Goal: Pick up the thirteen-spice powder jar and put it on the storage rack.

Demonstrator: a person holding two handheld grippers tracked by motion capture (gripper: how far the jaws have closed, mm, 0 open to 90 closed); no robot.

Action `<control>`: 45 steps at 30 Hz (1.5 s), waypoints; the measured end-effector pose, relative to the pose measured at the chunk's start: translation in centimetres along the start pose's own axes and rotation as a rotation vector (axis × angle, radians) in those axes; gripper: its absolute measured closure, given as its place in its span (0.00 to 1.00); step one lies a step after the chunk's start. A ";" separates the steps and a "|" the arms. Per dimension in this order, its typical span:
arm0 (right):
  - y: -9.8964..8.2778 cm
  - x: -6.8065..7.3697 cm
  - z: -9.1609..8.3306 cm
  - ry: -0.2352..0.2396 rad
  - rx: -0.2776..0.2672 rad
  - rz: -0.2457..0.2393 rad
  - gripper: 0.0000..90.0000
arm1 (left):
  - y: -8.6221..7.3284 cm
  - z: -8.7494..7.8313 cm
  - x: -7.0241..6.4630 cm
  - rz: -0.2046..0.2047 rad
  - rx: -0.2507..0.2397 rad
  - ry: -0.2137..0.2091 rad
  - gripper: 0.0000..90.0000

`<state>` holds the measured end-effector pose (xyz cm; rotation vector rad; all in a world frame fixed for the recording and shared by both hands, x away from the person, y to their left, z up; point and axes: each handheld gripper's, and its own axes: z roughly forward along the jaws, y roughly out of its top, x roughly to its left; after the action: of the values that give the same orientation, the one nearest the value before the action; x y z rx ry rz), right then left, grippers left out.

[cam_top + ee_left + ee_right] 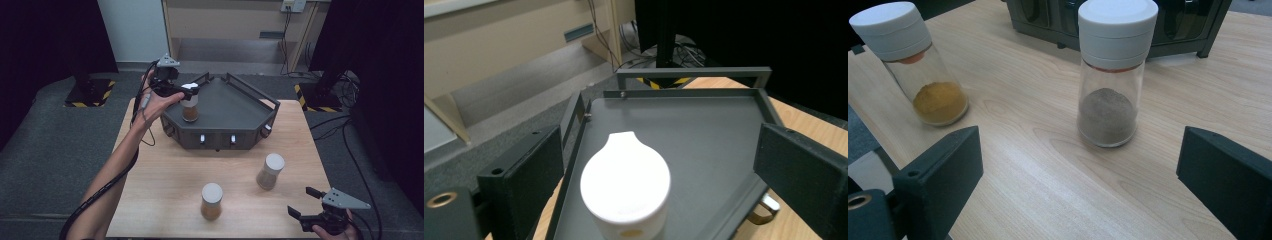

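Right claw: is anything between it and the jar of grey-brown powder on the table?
Nothing visible. The right claw is open and faces the grey-brown jar across bare wooden table. The yellow-powder jar stands off to one side, outside that line.

White-capped jar (625, 187) on grey tray (704, 135)

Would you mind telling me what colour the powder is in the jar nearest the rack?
Greyish-brown, in the spice jar with the white cap; clearest in the right gripper view.
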<state>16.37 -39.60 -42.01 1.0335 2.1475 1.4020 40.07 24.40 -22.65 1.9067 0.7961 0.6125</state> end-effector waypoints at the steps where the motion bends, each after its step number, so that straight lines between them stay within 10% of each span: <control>1: 0.0 0.0 0.0 0.000 0.000 0.000 0.06 | -0.2 -0.3 -0.1 0.003 -0.007 -0.005 0.06; 45: 0.1 0.1 0.2 0.001 0.007 -0.006 0.06 | -4.7 -7.7 -5.1 0.117 -0.133 -0.091 0.06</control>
<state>16.48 -39.39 -41.98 1.0284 2.1555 1.3937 30.03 26.63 -23.97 1.8543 0.5754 0.6298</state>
